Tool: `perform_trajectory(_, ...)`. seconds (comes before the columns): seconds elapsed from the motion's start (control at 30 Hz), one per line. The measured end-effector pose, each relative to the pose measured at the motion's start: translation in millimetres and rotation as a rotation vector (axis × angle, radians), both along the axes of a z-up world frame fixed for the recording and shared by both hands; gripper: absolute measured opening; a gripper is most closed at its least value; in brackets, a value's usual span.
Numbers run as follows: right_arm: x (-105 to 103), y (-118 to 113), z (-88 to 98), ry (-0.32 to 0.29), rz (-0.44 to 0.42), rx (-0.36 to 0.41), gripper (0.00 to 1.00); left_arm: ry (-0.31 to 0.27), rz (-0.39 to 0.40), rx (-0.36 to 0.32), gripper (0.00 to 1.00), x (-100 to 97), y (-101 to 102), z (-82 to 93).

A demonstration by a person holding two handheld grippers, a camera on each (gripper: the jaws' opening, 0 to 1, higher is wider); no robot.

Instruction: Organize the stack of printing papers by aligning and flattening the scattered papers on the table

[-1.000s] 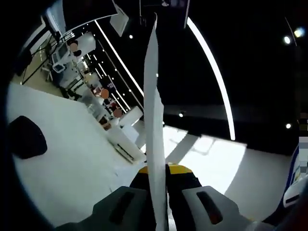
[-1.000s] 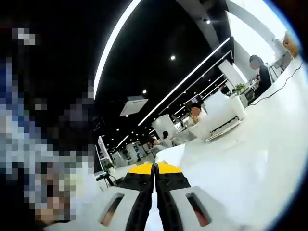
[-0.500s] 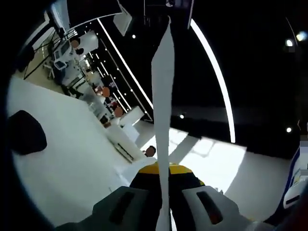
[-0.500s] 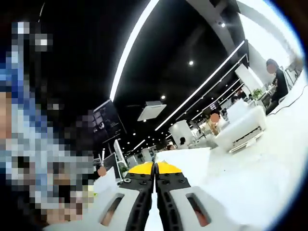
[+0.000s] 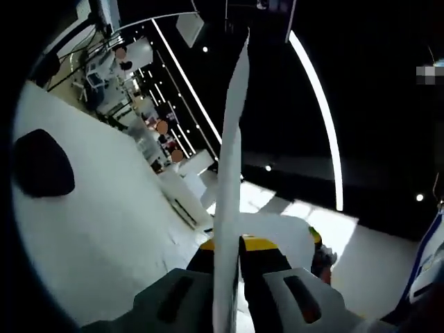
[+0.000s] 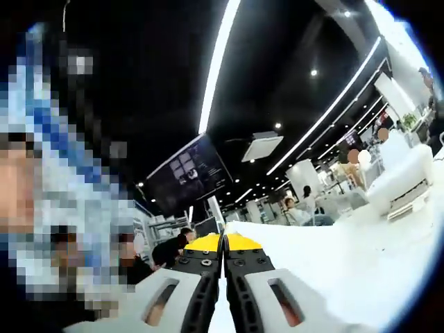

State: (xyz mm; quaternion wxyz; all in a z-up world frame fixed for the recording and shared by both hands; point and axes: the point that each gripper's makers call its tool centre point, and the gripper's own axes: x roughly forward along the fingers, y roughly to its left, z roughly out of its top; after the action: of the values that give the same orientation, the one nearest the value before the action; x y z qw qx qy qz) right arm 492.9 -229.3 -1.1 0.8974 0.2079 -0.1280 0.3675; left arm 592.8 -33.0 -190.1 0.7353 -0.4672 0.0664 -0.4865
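A: What are we seeing along the left gripper (image 5: 229, 244) right now?

B: We are looking up its two fingers (image 5: 208, 258), and they are pinching a sheet of white paper (image 5: 231, 159) edge-on. The sheet is rising from between the yellow tips at 6 o'clock toward 12 o'clock, standing as a thin band against the dark ceiling.

A: And around it?

B: The white table (image 5: 111, 229) is sloping across the 8 o'clock side of the view, with a black rounded object (image 5: 43, 164) lying on it near 9 o'clock. More white paper is curving out to the 4 o'clock side just past the tips, and a yellow-and-dark shape is showing there; we cannot tell what it is. A long ceiling light strip (image 5: 320, 111) is arcing at 2 o'clock.

A: And the right gripper (image 6: 223, 243)?

B: Its fingers (image 6: 239, 258) are pressing together, with white paper (image 6: 222, 316) showing in the slit between them at 6 o'clock, so we are reading them as clamped on the sheet. The white table (image 6: 333, 250) is spreading toward 4 o'clock, people are sitting at desks in the distance around 3 o'clock, and a dark wall screen (image 6: 189, 173) is hanging near 11 o'clock.
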Motion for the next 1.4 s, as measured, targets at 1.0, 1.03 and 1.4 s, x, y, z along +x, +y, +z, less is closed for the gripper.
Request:
perform_trajectory(1.0,16,-38,-170.1,0.266,-0.031,0.307,0.0,0.061,-0.068,-0.099,0.07,-8.3,-11,2.7)
perform_trajectory(1.03,15,-38,-175.0,0.271,-0.046,0.292,0.0,0.061,-0.068,-0.099,0.07,-7.5,-11,1.9)
perform_trajectory(1.4,9,-16,-203.2,0.415,0.025,0.28,0.0,0.106,-0.082,-0.095,0.08,3.3,-14,-12.5)
